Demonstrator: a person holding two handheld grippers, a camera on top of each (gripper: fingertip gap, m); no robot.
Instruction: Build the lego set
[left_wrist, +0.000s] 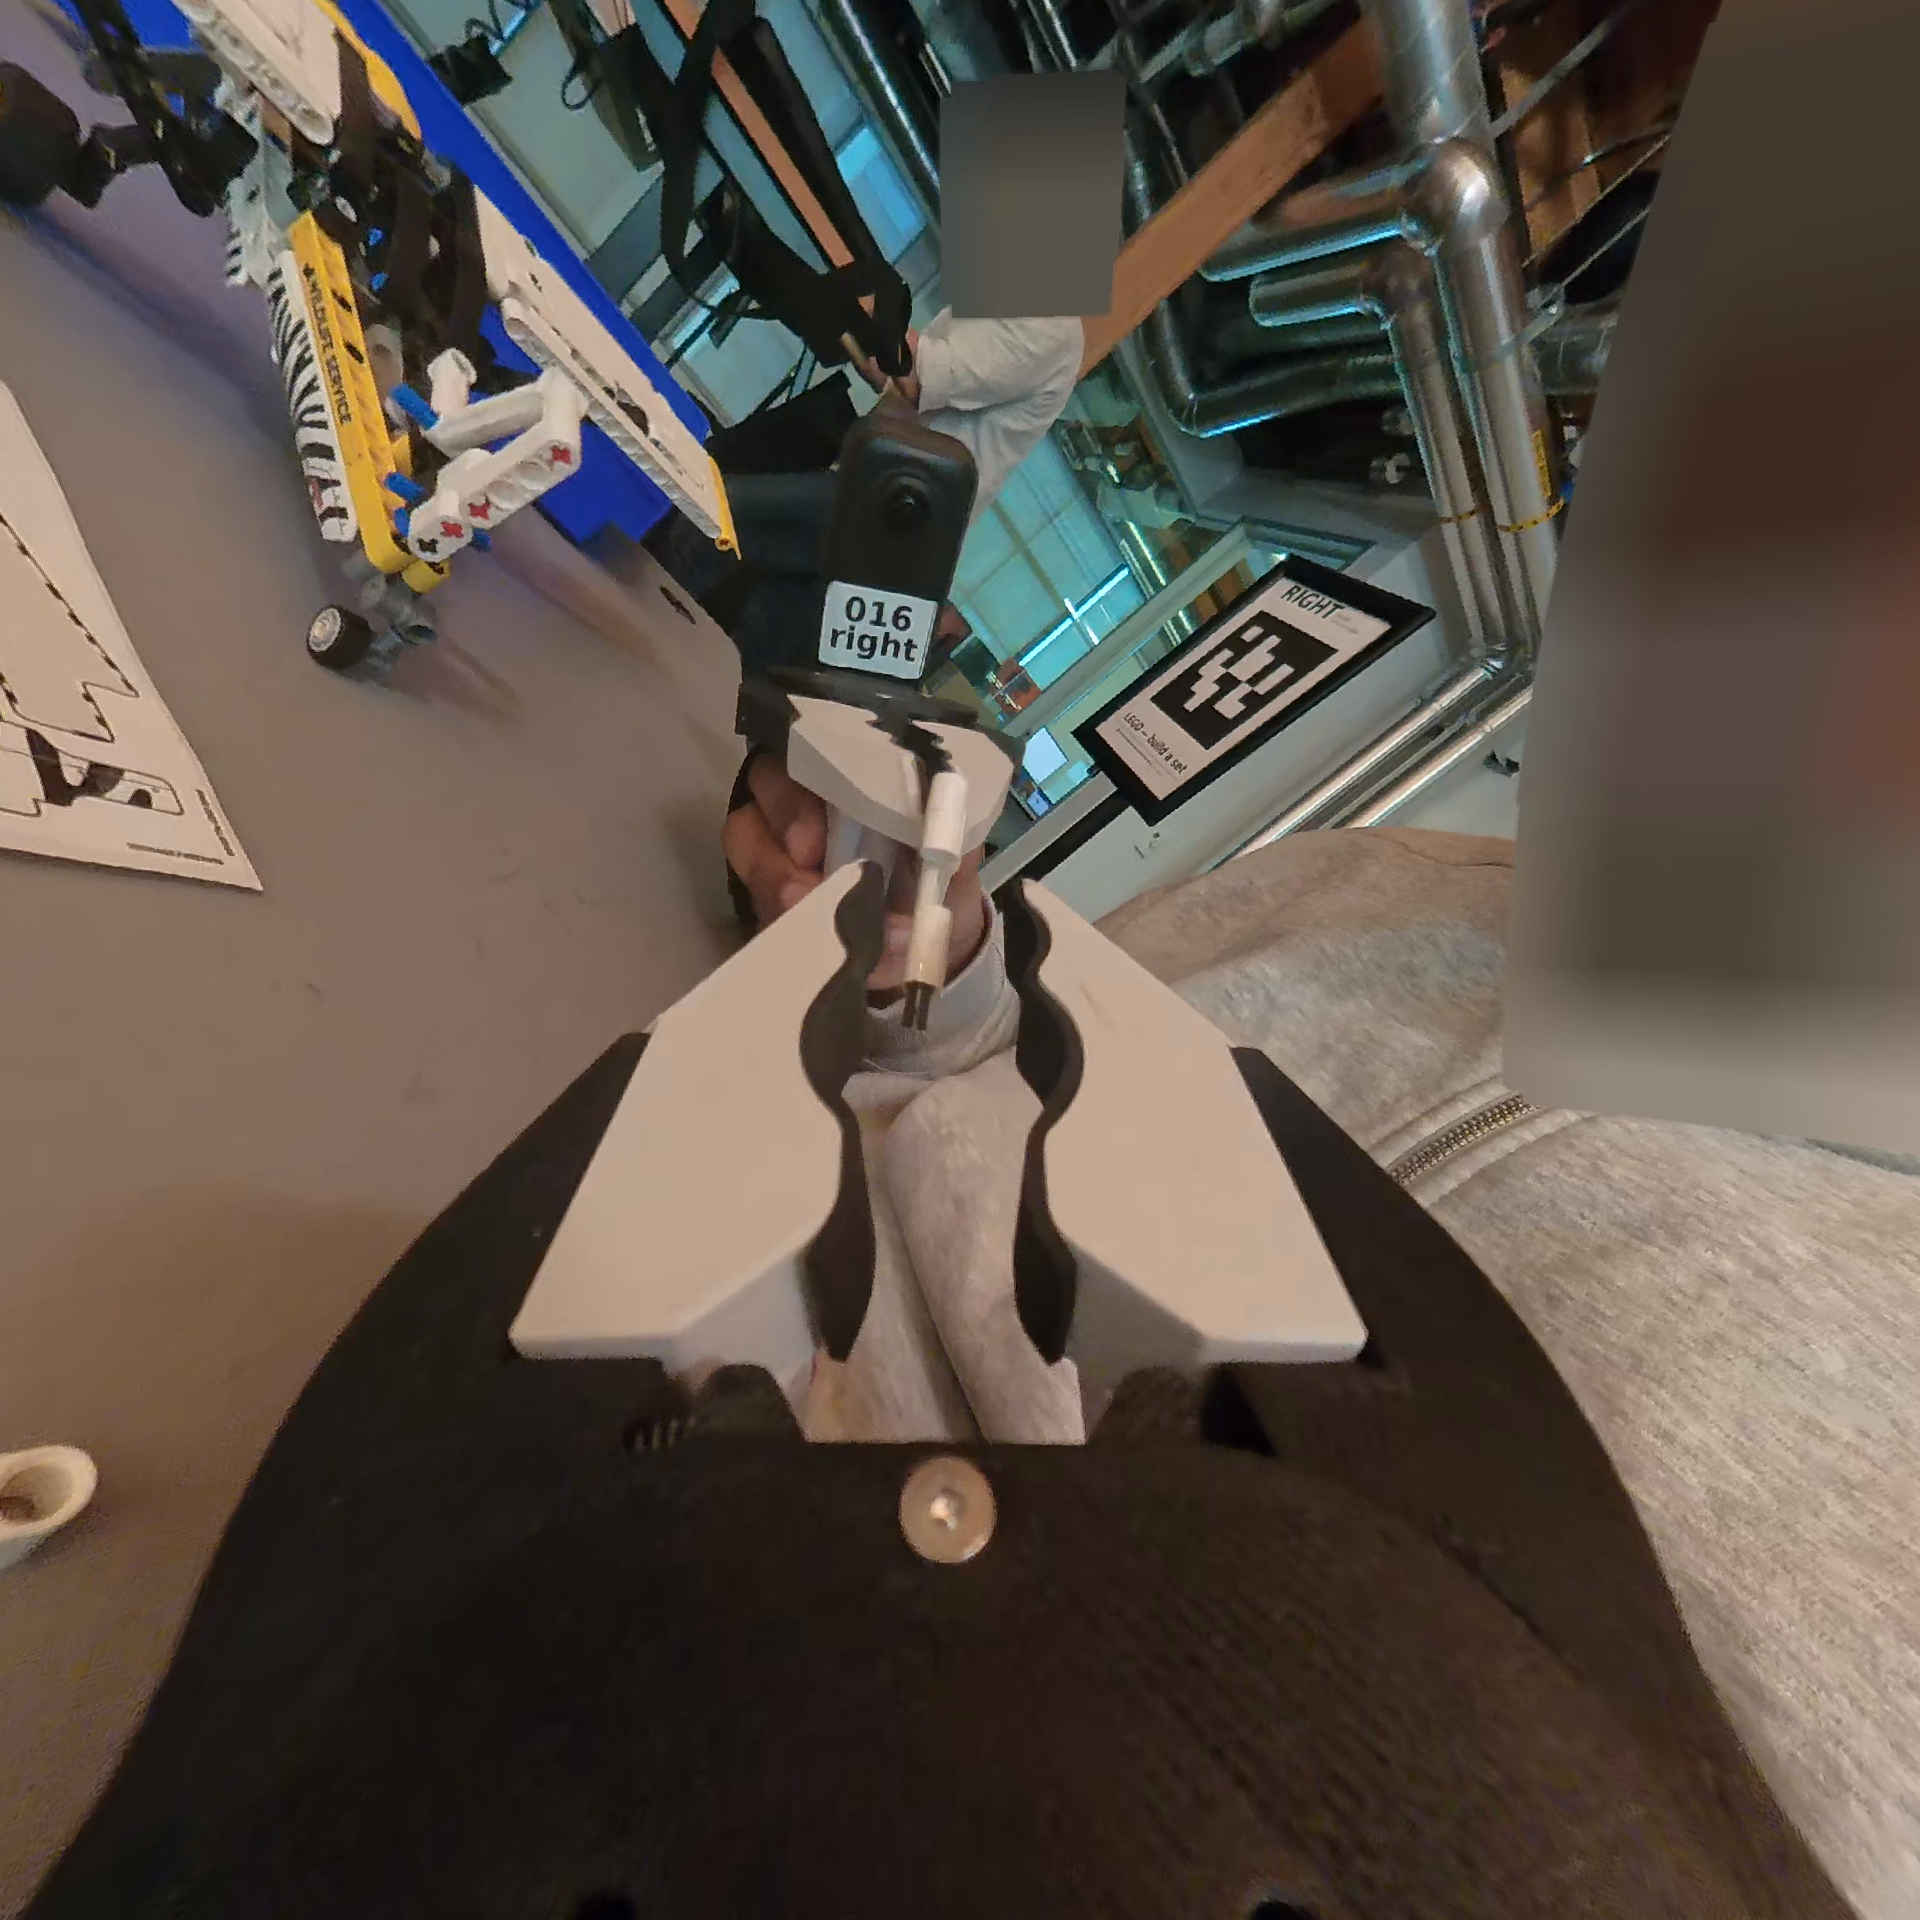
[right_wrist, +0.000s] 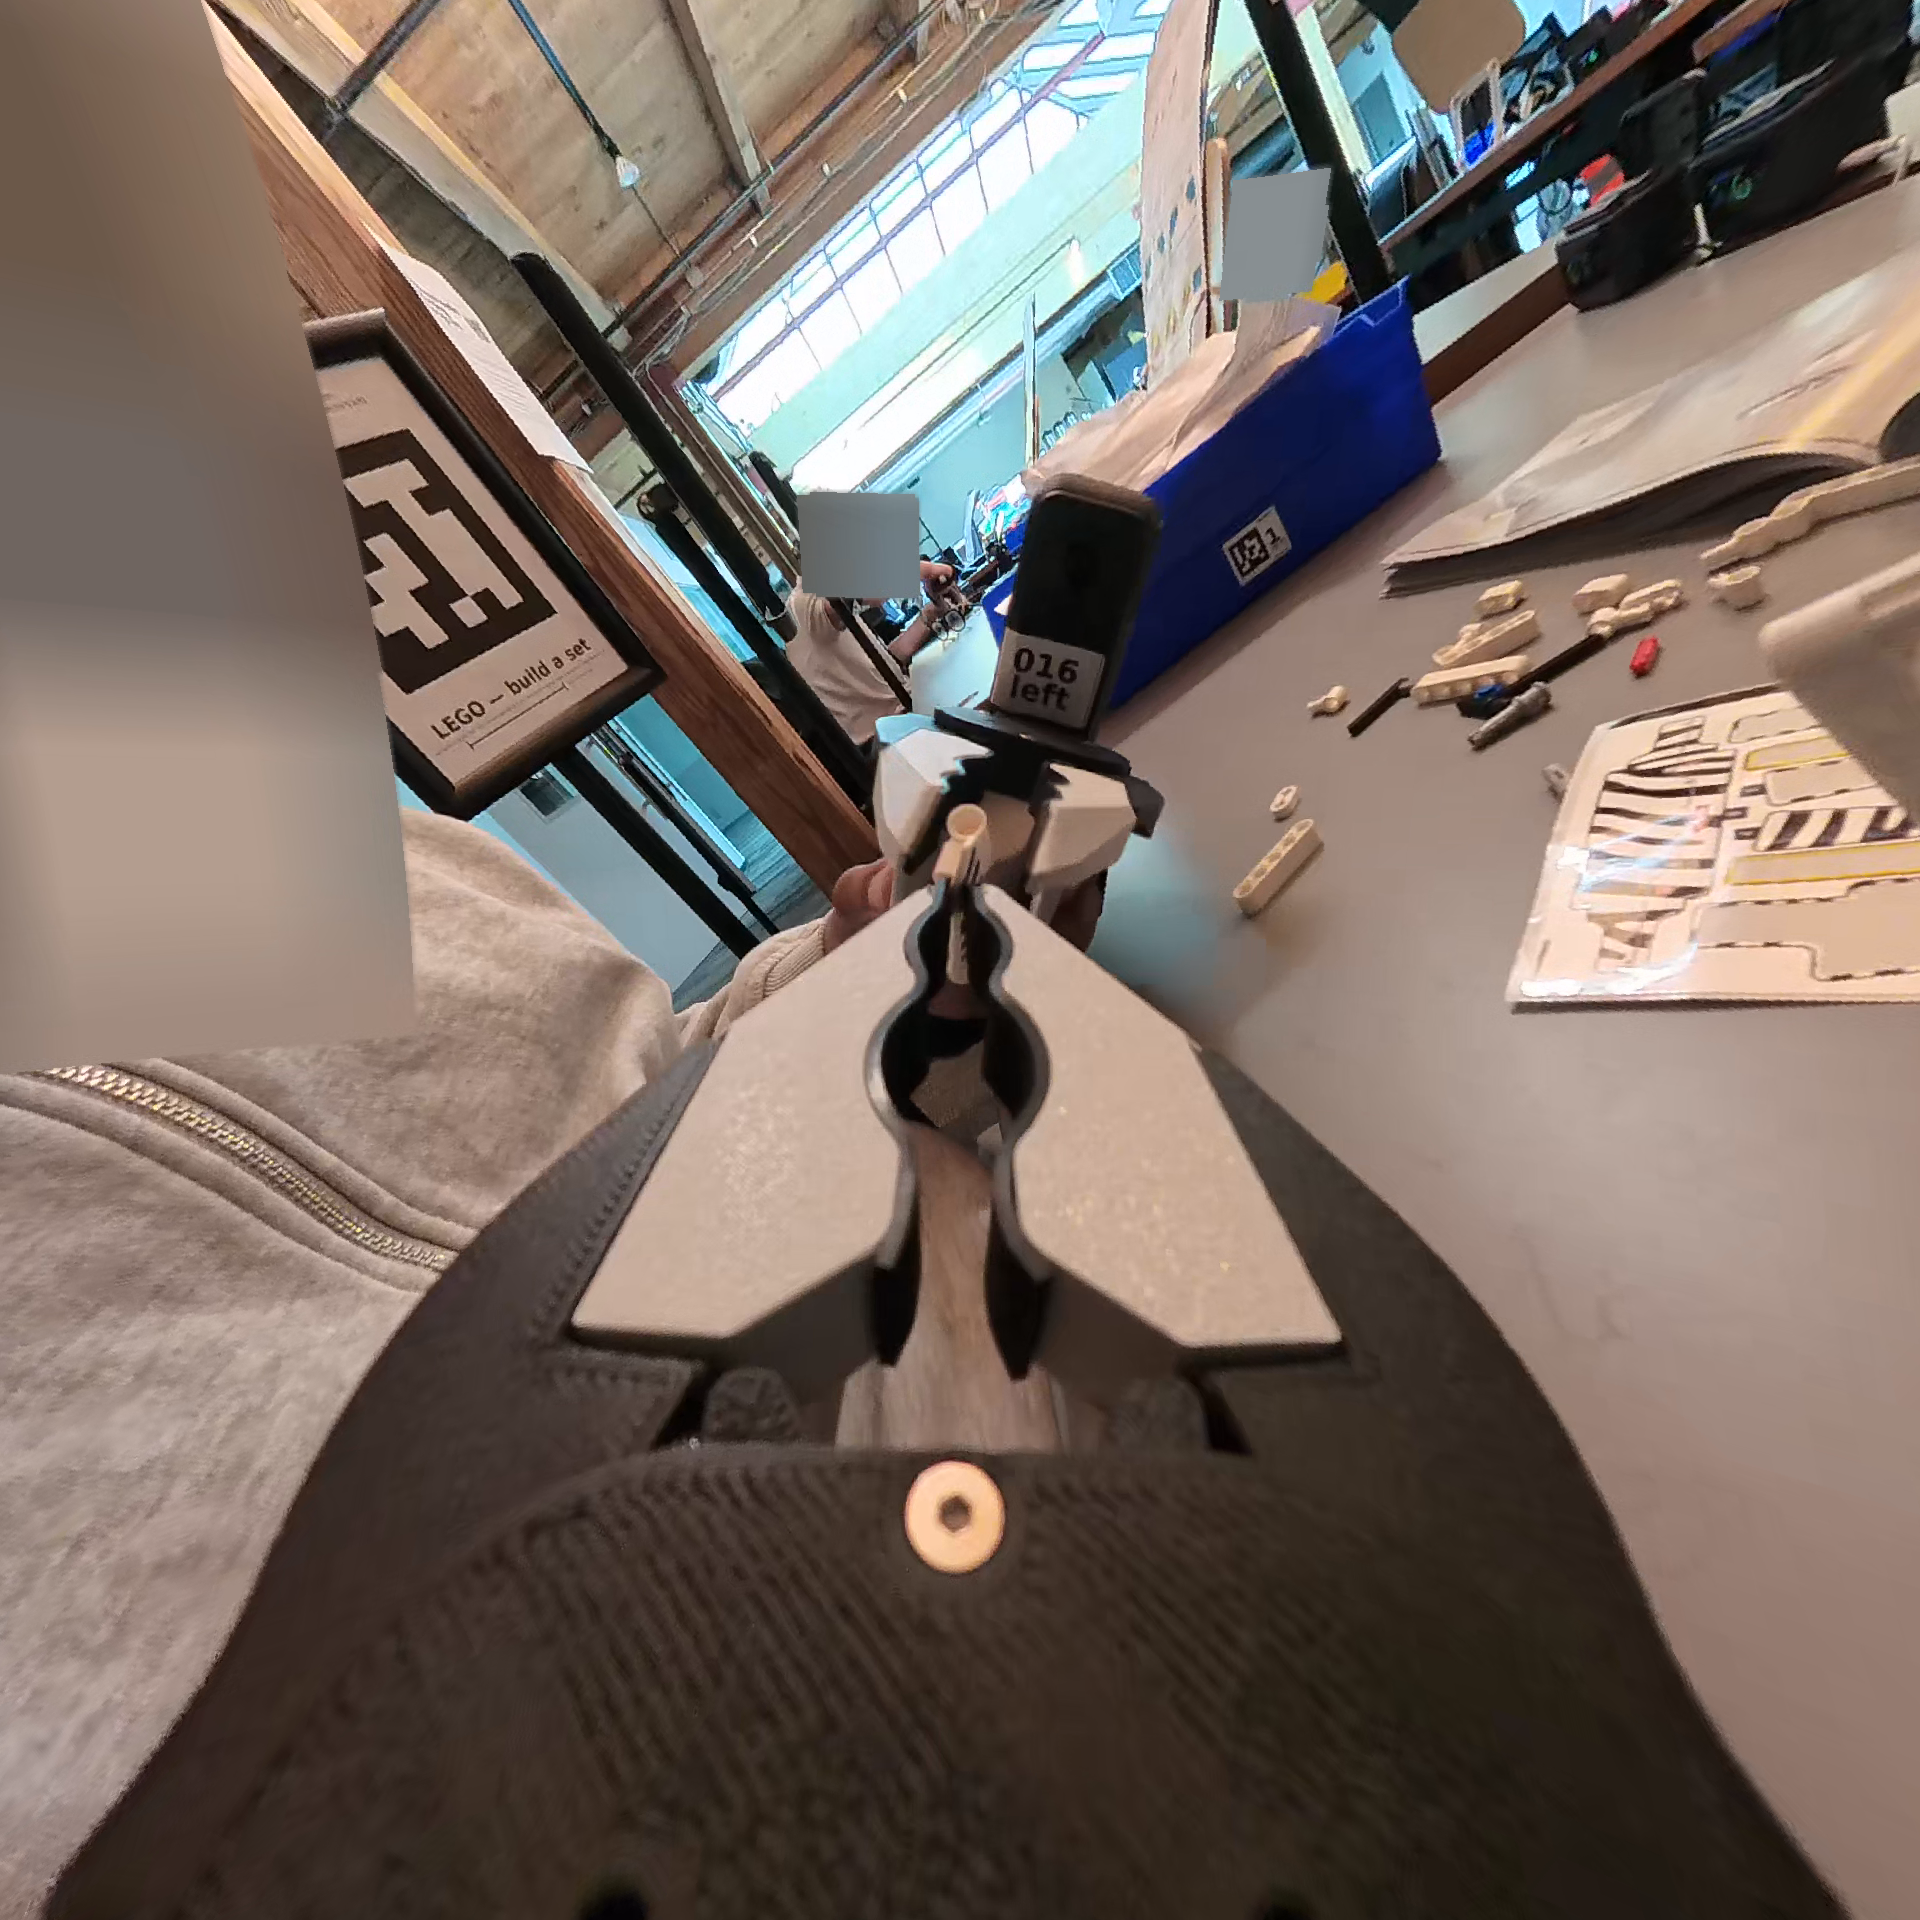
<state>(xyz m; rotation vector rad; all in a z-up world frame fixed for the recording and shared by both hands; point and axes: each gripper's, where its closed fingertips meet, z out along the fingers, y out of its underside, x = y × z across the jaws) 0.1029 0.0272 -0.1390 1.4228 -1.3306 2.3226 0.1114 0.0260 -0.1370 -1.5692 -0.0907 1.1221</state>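
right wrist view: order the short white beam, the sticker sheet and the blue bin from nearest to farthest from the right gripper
From the right gripper:
1. Short white beam, on the grey table just right of the fingertips.
2. Sticker sheet, farther right, flat on the table.
3. Blue bin, at the table's far side, behind the left gripper.

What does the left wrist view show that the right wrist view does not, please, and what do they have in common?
Only the left wrist view shows the partly built yellow and white model on the table and a small white cup at the frame's edge.

Only the right wrist view shows the loose white and black pieces scattered on the table, the open instruction booklet and a lone white beam.

Both show the blue bin, the sticker sheet, the framed marker sign, and the right gripper shut on a slim white part, facing the open left gripper.
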